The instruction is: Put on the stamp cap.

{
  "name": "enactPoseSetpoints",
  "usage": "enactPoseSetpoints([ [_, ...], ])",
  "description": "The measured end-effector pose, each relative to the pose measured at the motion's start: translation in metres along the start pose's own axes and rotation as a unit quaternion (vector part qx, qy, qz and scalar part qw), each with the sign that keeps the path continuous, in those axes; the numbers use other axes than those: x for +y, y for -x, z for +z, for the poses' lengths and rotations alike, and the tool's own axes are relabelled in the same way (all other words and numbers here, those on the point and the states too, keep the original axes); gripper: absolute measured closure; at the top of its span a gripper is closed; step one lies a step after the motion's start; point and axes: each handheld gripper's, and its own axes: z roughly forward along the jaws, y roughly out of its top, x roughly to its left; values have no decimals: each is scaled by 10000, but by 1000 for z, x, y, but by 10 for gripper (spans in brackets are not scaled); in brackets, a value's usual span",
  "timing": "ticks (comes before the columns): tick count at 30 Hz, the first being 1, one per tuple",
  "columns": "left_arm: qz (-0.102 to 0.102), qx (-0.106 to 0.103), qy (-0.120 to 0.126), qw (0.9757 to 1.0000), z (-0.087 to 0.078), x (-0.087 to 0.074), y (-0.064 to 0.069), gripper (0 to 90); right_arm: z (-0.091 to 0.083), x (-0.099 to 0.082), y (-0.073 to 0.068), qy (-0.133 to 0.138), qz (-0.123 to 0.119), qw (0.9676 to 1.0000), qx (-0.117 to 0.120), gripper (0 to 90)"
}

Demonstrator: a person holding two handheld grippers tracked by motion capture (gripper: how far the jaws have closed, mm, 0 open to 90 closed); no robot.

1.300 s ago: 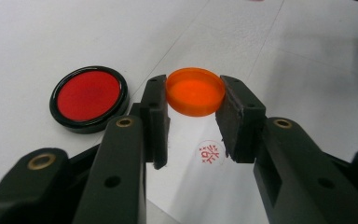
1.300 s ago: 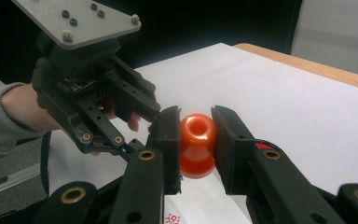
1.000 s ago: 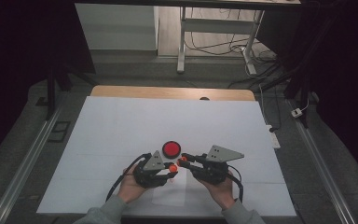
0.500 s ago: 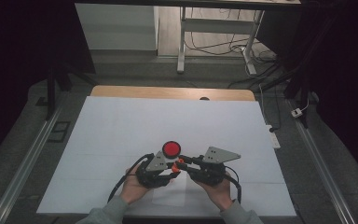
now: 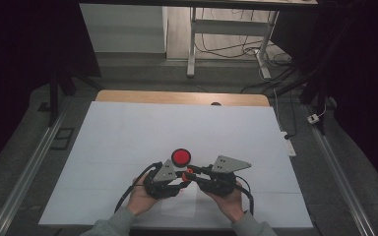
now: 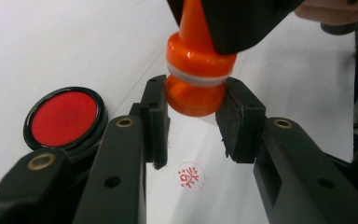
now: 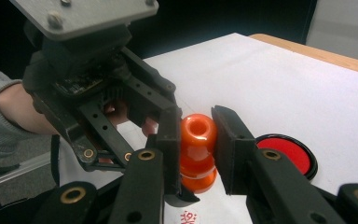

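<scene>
Orange, waisted, white-banded stamp point(image 6: 196, 70) clamped by left tool point(image 6: 193, 121) and right tool point(image 7: 196, 140).

High view: we look forward and down from above the person's side, far enough to take in the whole table point(image 5: 128, 128) and the floor beyond.
Left gripper view: we ride low on the left gripper point(image 6: 193, 126), very near, and look along its jaws at the stamp point(image 6: 196, 74), with the paper just below.
Right gripper view: we ride on the right gripper point(image 7: 196, 140), equally near, and face across the table towards the left gripper point(image 7: 121, 98).
Shared: all three views take in the stamp point(image 5: 187, 175) and the ink pad point(image 5: 181, 157); both gripper views also catch the red print point(image 6: 190, 176) on the paper.
</scene>
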Motion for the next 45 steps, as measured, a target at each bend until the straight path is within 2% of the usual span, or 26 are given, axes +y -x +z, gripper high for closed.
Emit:
enactPoseSetpoints([
  [17, 11, 27, 102, 9999, -3, 1, 1, 646, 2, -2, 0, -65, 3, 10000, -6, 722],
  [36, 153, 264, 95, 9995, -3, 2, 6, 652, 3, -2, -1, -95, -27, 9999, -59, 724],
  [41, 122, 286, 128, 9994, -4, 3, 7, 653, 3, -2, -1, -54, -16, 10000, -69, 725],
  [45, 76, 253, 51, 9996, -2, 2, 6, 653, 4, -5, -2, -67, -27, 9999, -103, 727],
])
